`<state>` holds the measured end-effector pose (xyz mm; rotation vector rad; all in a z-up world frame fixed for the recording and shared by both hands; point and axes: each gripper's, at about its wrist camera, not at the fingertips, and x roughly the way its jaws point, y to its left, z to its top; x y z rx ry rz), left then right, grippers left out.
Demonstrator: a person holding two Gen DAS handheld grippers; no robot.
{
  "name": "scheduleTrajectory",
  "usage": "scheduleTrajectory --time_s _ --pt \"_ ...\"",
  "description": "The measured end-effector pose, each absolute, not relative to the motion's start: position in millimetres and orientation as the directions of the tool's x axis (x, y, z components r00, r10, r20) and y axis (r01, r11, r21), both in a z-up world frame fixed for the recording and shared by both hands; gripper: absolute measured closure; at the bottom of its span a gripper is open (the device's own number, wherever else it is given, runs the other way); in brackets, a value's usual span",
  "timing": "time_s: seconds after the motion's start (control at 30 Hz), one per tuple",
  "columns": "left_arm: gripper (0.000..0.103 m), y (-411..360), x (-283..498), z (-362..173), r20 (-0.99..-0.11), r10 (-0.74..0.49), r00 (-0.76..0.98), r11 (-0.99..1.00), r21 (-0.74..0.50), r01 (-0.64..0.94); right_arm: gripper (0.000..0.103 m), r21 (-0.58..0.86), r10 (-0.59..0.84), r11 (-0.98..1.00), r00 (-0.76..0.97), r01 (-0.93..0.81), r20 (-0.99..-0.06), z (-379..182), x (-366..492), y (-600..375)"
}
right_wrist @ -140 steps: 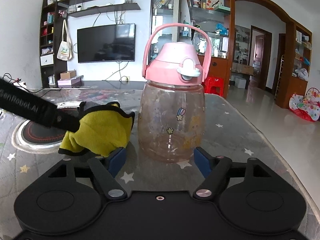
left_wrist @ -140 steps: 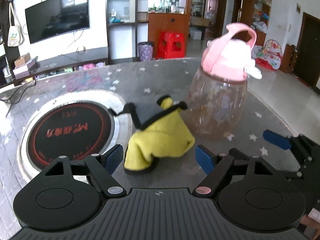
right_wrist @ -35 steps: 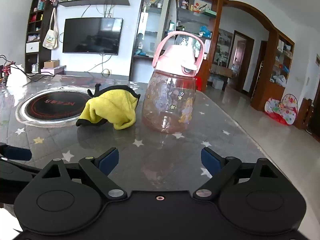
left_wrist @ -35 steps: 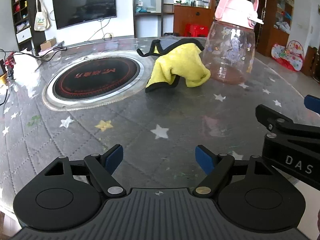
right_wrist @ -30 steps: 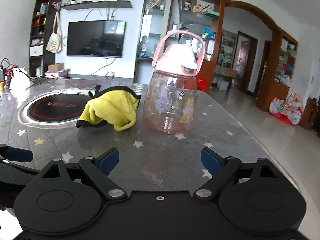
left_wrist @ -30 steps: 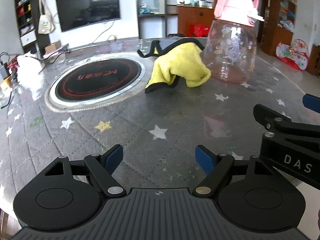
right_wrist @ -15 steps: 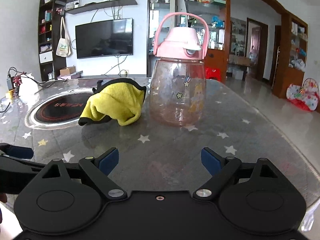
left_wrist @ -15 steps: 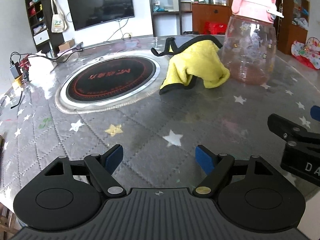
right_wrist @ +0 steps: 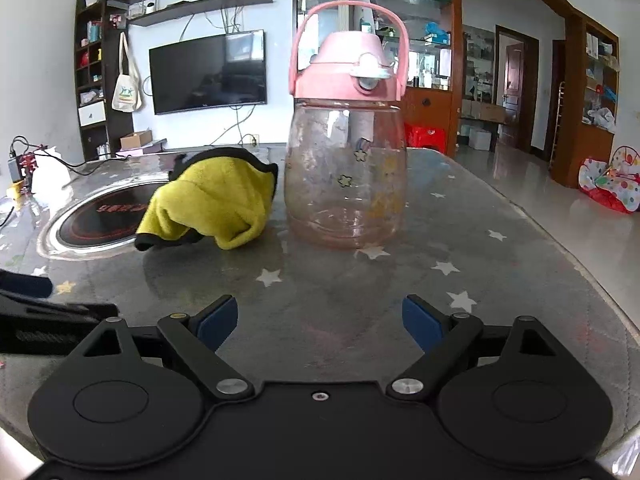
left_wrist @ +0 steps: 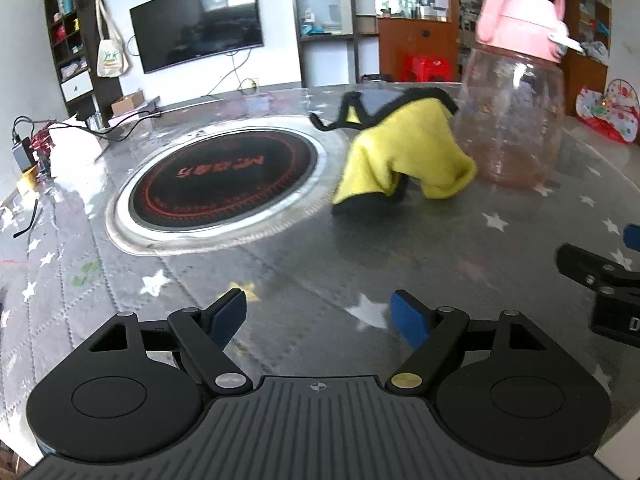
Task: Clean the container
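Standing on a glossy grey star-patterned table (right_wrist: pixel 500 280), left to right: a round black inset cooktop (right_wrist: pixel 100 216), a soft crumpled yellow cloth with black trim (right_wrist: pixel 216 200), then a clear rounded plastic bottle with pink lid and loop handle (right_wrist: pixel 346 184), likely light, rigid and slippery; grasp its belly. Left gripper (left_wrist: pixel 320 314) and right gripper (right_wrist: pixel 320 318) hover near, spread wide and empty.

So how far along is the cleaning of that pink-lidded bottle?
Whether wiping has happened the pictures cannot say: the bottle stands upright with its lid on, walls cloudy. Nothing is in hand: the left gripper and right gripper are open and empty, short of the crumpled yellow cloth beside it. Judging by that, wiping is left.
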<state>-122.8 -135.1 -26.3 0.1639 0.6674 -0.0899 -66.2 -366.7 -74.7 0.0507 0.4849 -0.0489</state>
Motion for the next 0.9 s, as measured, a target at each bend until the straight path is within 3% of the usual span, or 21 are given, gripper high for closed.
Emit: scheduleTrajectory --time_s 0.9 --pt "0.023 6 -31 -1 -0.568 0.235 0.789 0.972 0.144 -0.186 0.012 -0.008 -0.183 0.979 0.862 0.203 -0.473 -100 2 -401"
